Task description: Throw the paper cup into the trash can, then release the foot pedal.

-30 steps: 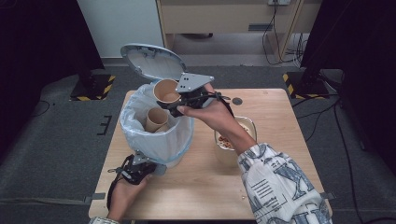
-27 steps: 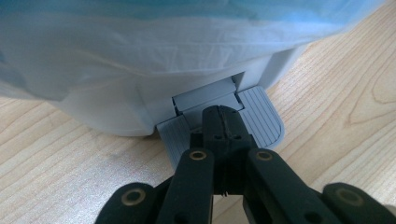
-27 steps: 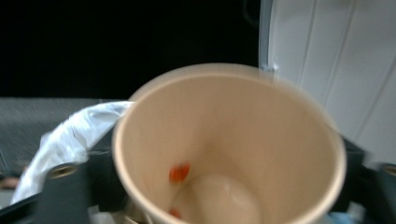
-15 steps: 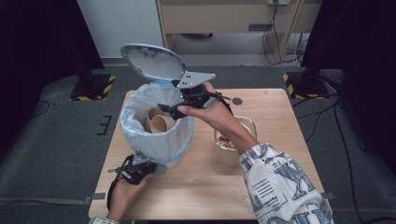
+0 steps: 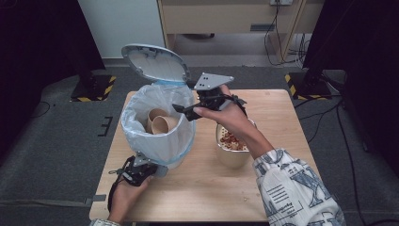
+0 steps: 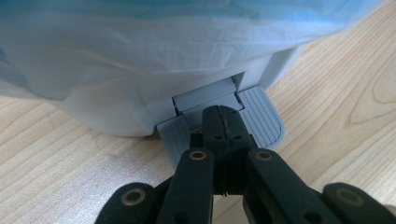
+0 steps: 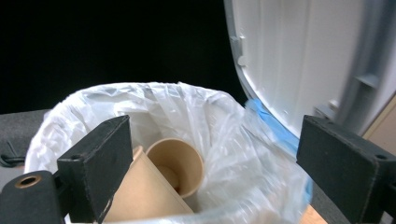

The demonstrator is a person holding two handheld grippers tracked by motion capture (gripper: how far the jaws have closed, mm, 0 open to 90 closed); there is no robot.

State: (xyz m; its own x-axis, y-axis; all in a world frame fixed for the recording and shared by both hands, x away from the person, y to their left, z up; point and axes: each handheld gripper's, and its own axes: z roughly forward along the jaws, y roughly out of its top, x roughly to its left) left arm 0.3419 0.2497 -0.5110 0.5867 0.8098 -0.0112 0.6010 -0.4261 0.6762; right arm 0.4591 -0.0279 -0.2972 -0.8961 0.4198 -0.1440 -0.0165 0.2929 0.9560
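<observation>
Right tool (image 5: 184, 109) hangs over the bin's (image 5: 157, 141) right rim, jaws just sprung apart, empty; cups (image 5: 161, 123) lie below-left inside. Left tool (image 6: 223, 122), clamped together, presses the pedal (image 6: 264, 115).

Two paper cups (image 5: 161, 123) in one lined bin (image 5: 157, 141), one food bowl (image 5: 231, 149), two hand-held grippers (image 5: 181, 109).

- Even overhead light brightens the counter (image 5: 282, 108) in the high view; the surroundings fall dark.
- The right gripper view is soft, with a black backdrop.
- The left gripper view blurs its nearest parts.
</observation>
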